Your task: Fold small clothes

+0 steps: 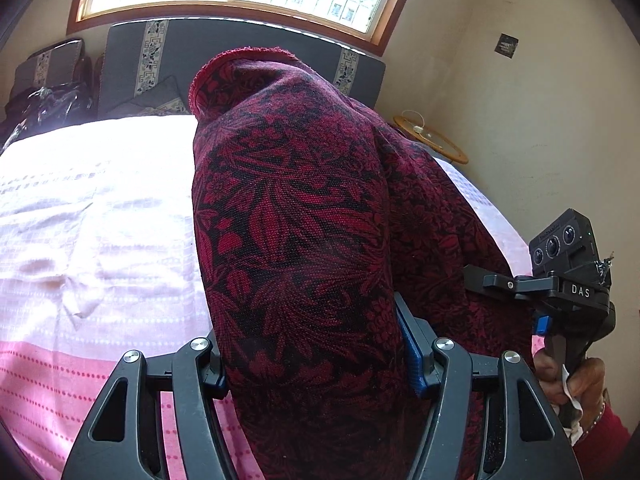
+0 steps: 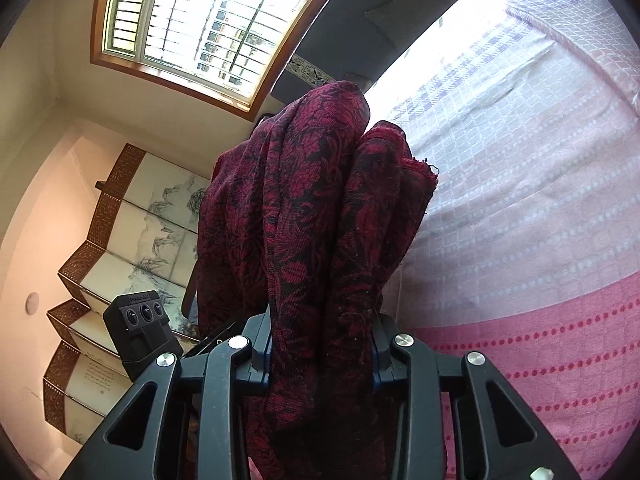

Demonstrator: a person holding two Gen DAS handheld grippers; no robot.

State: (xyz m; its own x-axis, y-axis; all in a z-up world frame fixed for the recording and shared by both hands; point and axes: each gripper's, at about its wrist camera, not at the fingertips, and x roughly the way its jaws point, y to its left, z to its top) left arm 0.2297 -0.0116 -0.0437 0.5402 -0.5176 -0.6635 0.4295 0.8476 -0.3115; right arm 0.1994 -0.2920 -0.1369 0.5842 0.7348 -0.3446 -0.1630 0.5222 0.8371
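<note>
Plainly, both the left gripper (image 1: 316,364) and right gripper (image 2: 320,350) pinch the cloth (image 1: 296,208), which drapes forward over the bed (image 1: 92,216), probably lifted clear.

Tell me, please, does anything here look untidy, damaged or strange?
Nothing looks damaged. The red and black cloth is bunched in thick folds between the fingers of both the left gripper and the right gripper, not spread flat. One raw edge looks slightly frayed. The pink bedspread has a small wrinkle.
</note>
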